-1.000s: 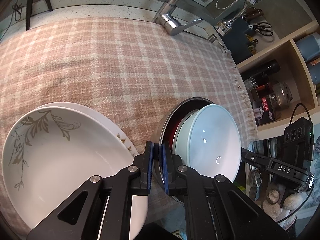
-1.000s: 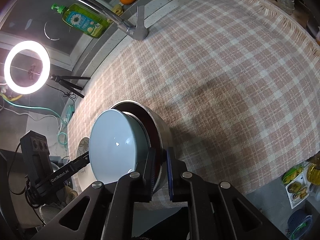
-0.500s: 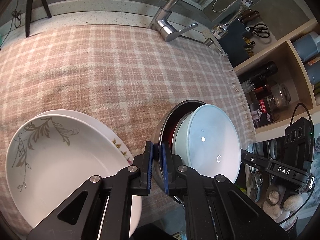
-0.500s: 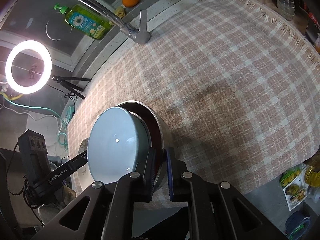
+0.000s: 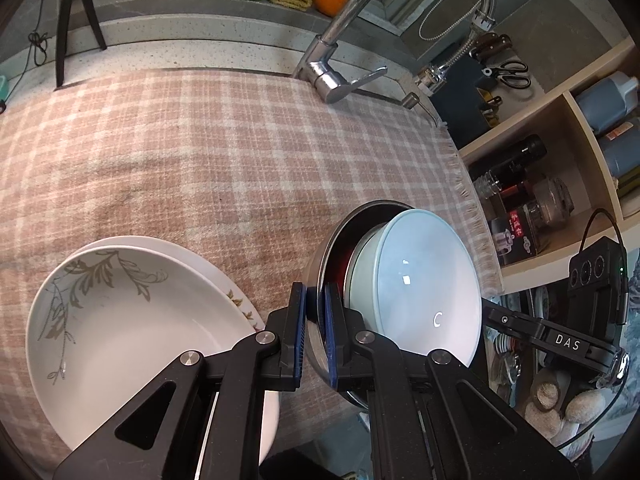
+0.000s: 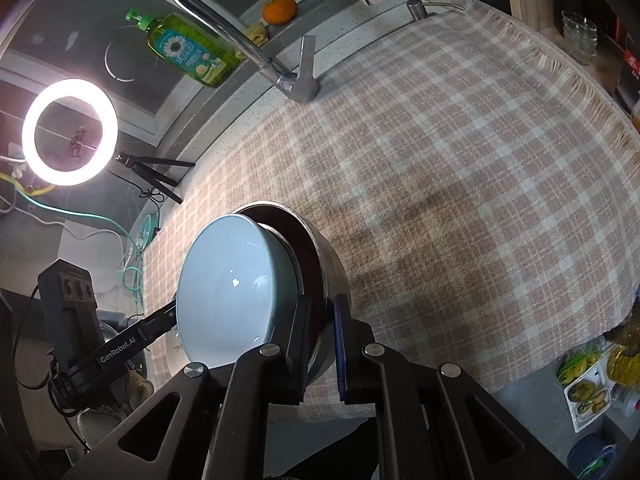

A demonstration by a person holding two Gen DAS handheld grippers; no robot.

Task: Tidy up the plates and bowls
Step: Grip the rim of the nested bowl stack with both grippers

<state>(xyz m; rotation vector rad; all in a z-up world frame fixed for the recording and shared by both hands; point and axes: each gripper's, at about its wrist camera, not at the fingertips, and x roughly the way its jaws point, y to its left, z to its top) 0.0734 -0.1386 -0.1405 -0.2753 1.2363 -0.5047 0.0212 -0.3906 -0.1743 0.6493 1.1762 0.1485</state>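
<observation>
Left gripper [image 5: 316,332] and right gripper [image 6: 323,344] each clamped on opposite rim sides of the steel bowl [image 5: 326,256], pale blue bowl [image 5: 428,280] nested inside, above the checked cloth [image 5: 208,152], plates [image 5: 132,320] beside.

Left gripper [image 5: 315,330], right gripper [image 6: 322,342]: angled downward, jaws clamped nearly shut.

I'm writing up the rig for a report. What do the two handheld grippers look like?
Both are matte black linkage frames with triangular cut-outs and silver pivot bolts. The left gripper and the right gripper each have two flat fingers faced with blue pads. White lettering reads "DAS" on the right one and "GenRobot.AI" on the left. No hands or sleeves show.
</observation>
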